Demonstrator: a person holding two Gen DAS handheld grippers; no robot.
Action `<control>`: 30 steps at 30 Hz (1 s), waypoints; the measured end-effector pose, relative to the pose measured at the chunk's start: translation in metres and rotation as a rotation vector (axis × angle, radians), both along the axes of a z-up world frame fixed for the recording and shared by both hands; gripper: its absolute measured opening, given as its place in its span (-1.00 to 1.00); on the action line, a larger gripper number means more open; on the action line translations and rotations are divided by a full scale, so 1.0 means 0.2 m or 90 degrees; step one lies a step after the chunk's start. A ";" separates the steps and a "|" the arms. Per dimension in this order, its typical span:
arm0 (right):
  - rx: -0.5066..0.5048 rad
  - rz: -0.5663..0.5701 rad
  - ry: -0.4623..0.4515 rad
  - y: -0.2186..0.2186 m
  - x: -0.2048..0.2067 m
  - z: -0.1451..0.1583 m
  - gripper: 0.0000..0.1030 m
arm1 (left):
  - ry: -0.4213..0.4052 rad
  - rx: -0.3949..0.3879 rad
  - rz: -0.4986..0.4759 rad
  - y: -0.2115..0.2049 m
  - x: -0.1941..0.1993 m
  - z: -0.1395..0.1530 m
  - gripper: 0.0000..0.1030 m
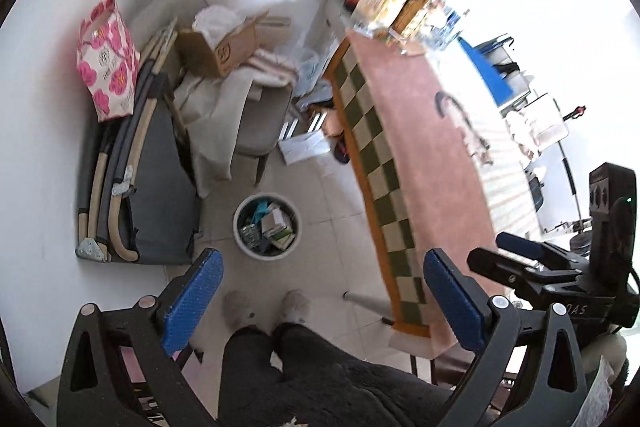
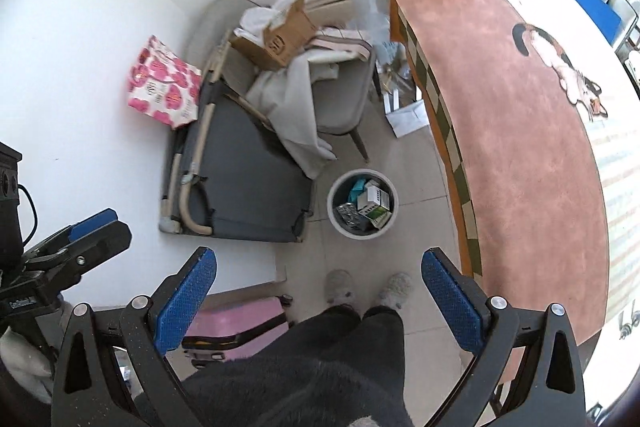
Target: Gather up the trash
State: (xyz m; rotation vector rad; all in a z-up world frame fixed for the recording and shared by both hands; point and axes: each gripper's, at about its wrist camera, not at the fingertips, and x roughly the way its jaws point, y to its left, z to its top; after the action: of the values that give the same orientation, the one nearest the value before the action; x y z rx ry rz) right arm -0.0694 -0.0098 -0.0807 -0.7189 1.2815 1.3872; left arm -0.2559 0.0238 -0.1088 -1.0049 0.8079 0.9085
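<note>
The waste bin point(image 2: 362, 203) stands on the tiled floor just ahead of the person's slippered feet point(image 2: 368, 287), between the folded cot point(image 2: 248, 183) and the rug-covered table point(image 2: 532, 131); it already holds boxes and wrappers, so I judge it the drop point, placed within easy reach. Both tools are held high, looking down. Left gripper point(image 1: 322, 301) and right gripper point(image 2: 318, 297): jaws spread wide, holding and touching nothing.
</note>
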 end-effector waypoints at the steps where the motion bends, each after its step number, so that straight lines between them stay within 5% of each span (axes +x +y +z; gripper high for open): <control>1: 0.006 0.002 0.002 -0.01 -0.01 0.04 1.00 | -0.002 0.008 0.000 -0.01 0.00 0.03 0.99; 11: 0.028 0.020 0.008 -0.09 -0.03 0.23 1.00 | -0.022 0.026 0.007 -0.08 -0.04 0.17 0.99; 30: 0.031 0.043 0.020 -0.09 -0.05 0.27 1.00 | -0.023 0.031 0.012 -0.10 -0.06 0.20 0.99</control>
State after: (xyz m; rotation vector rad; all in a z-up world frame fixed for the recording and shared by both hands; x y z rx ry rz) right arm -0.0804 -0.0276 -0.0262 -0.7163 1.2532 1.4850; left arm -0.2672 0.0028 -0.0685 -0.9847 0.7433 0.9187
